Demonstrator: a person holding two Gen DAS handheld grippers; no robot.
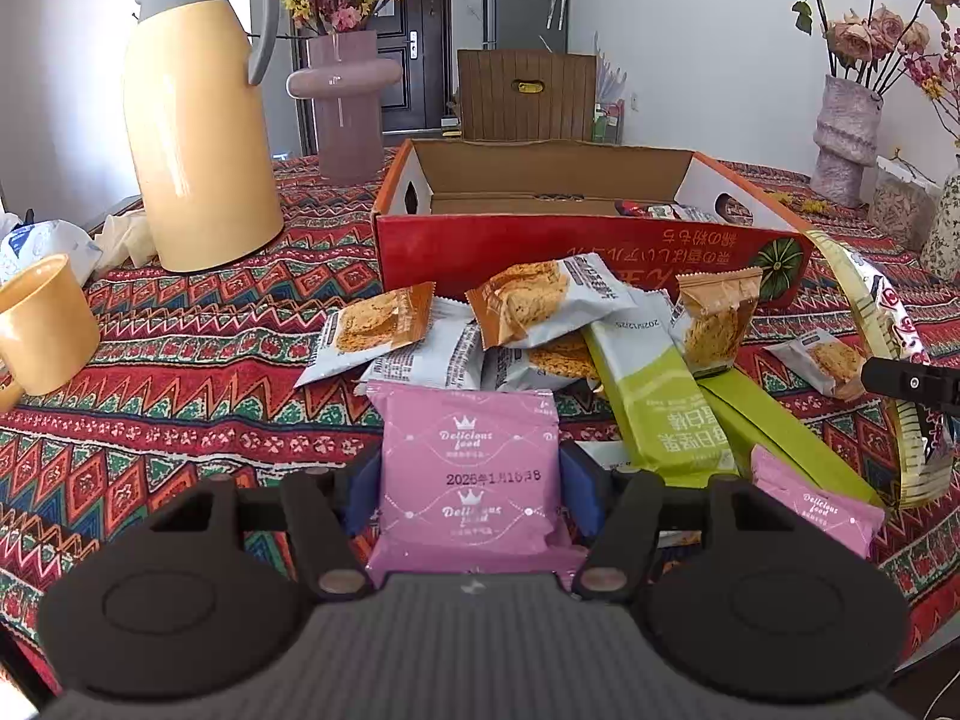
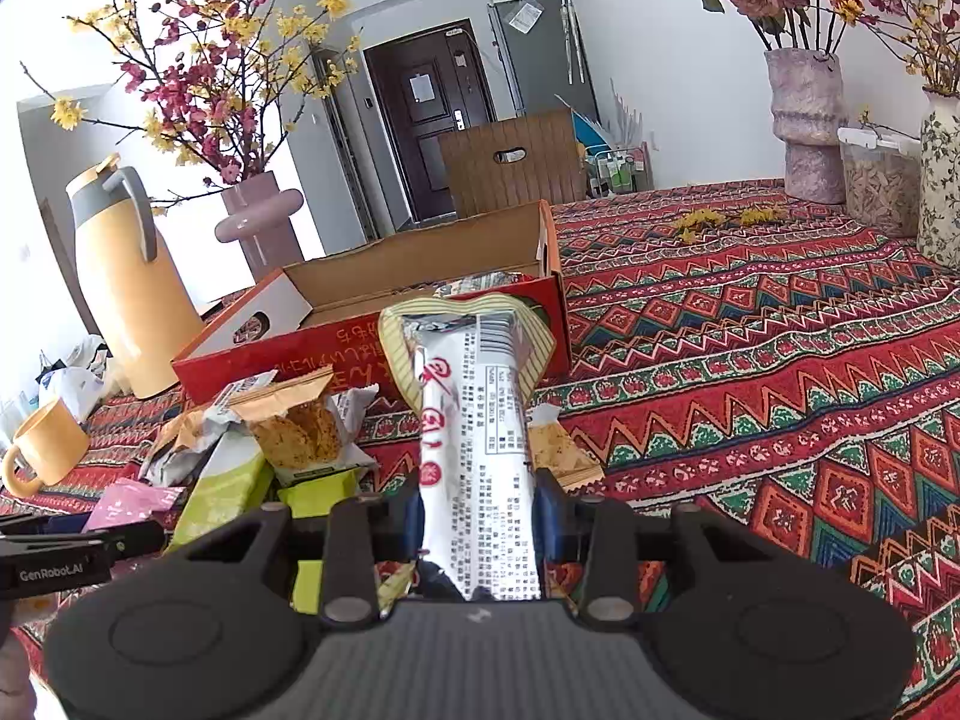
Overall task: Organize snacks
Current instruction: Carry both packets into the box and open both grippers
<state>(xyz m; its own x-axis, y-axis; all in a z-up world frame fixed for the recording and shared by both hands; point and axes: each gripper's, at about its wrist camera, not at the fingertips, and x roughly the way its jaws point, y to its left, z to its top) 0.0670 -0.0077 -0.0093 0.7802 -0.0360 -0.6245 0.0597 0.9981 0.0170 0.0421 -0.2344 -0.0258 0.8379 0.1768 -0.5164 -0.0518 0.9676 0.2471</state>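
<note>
Presently both grippers were clamped on snacks: left gripper [image 1: 471, 480] on a pink biscuit packet [image 1: 468, 480], right gripper [image 2: 477, 516] on a silver wrapped bar [image 2: 480, 450]; next, probably, carrying them into the red cardboard box [image 1: 540, 252].

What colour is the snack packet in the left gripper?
Pink packet with white crown print, clearest in the left wrist view.

Black tool [image 1: 471, 480], blue pads [image 1: 576, 480], silver screws

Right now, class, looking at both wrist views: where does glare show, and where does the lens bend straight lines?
Left wrist view: window glare streaks the yellow thermos, and the red box has a bowed front edge. Right wrist view: the silver snack bar in the right hand-held gripper shines, and the tablecloth stripes curve toward the frame's dark corners.
</note>
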